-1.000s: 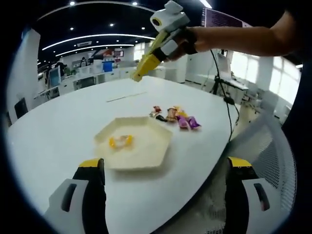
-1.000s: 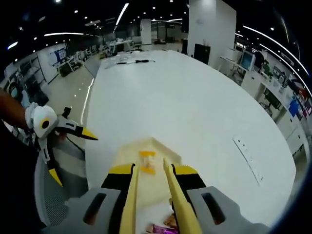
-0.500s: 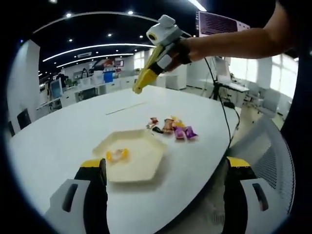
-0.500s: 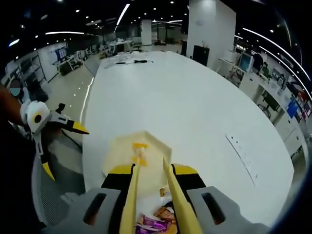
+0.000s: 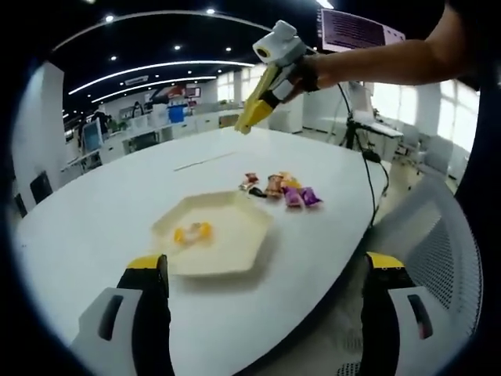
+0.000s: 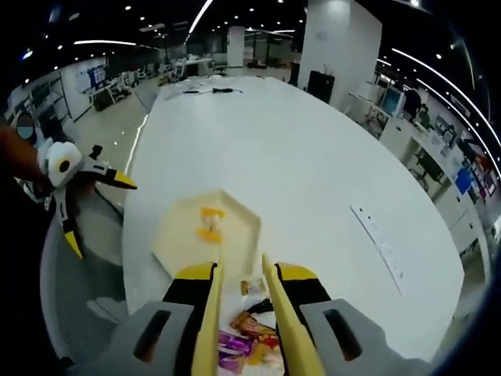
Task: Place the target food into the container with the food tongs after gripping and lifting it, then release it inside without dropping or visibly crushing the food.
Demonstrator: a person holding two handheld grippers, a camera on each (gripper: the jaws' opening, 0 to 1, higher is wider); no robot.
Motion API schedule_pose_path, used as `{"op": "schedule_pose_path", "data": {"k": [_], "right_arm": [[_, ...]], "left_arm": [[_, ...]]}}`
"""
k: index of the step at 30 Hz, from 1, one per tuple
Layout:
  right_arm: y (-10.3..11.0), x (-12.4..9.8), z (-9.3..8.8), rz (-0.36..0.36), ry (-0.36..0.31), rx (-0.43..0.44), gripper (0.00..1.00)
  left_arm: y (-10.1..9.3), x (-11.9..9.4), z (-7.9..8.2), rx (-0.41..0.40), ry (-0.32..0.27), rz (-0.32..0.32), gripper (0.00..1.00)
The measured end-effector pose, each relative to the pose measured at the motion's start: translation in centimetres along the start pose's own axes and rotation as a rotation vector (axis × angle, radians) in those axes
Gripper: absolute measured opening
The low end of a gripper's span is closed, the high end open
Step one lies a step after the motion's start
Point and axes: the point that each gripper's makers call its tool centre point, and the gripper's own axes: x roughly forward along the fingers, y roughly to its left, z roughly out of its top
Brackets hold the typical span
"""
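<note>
One yellow-wrapped candy (image 5: 192, 232) already lies in the hexagonal tray (image 5: 243, 252); your right tongs (image 6: 239, 270), empty with a narrow gap, hover above the candy pile (image 6: 249, 345); left tongs (image 5: 262, 270) spread wide, idle over the worktop (image 5: 94, 211).

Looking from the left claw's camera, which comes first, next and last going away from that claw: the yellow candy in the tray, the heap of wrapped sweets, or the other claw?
1. Yellow candy, in the tray.
2. Wrapped sweets, beyond the tray, rightward.
3. Right claw, raised behind them.
</note>
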Motion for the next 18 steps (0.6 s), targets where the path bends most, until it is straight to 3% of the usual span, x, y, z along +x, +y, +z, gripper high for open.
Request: {"op": "schedule_pose_path", "data": {"k": [5,7,18], "right_arm": [[0.0,-0.1,-0.6,0.001,-0.006,-0.011,0.28],[-0.1,0.1,-1.0,0.001,0.001,-0.025,0.28],[0.1,0.6,-2.3,0.011,-0.007,-0.051,0.27]], "left_arm": [[1.7,-0.3,-0.2,0.002,-0.001,0.025,0.99],[1.3,-0.4,0.0,-0.013,-0.006,-0.014,0.99],[1.3,-0.6,0.0,-0.038,-0.020,-0.021,0.99]]}}
